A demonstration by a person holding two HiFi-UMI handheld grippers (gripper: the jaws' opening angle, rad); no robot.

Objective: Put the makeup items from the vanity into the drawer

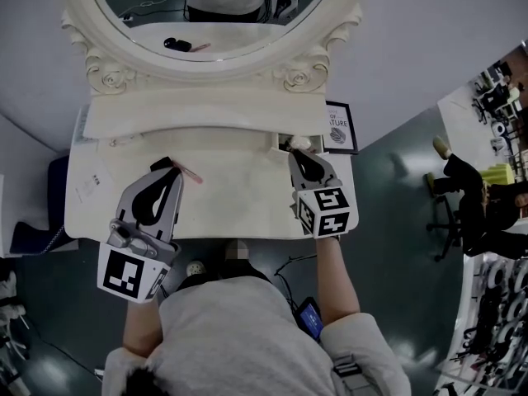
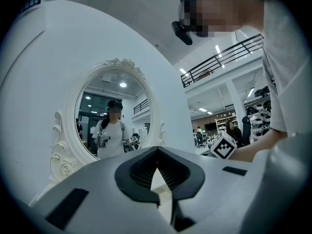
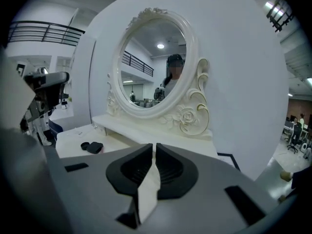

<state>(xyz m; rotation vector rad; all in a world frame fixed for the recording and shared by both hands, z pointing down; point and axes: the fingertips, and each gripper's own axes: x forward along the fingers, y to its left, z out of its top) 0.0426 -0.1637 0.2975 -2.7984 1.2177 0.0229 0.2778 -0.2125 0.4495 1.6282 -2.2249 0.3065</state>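
A thin pink makeup stick (image 1: 190, 174) lies on the cream vanity top (image 1: 239, 200), just right of my left gripper's tips. My left gripper (image 1: 169, 163) (image 2: 157, 151) hovers over the left half of the top, jaws shut with nothing between them. Two small black makeup pieces (image 3: 91, 147) sit on the top in the right gripper view; in the head view the left gripper hides them. My right gripper (image 1: 294, 150) (image 3: 154, 146) is shut and empty. Its tips are by a small cream round thing (image 1: 299, 143) and a dark recess (image 1: 284, 142) under the raised shelf (image 1: 206, 115).
The oval mirror (image 1: 214, 15) in its carved cream frame stands behind the shelf. A framed print (image 1: 338, 128) leans against the wall at the right end. A paper card (image 1: 89, 186) lies at the top's left end. A seated person (image 1: 462, 180) is far right.
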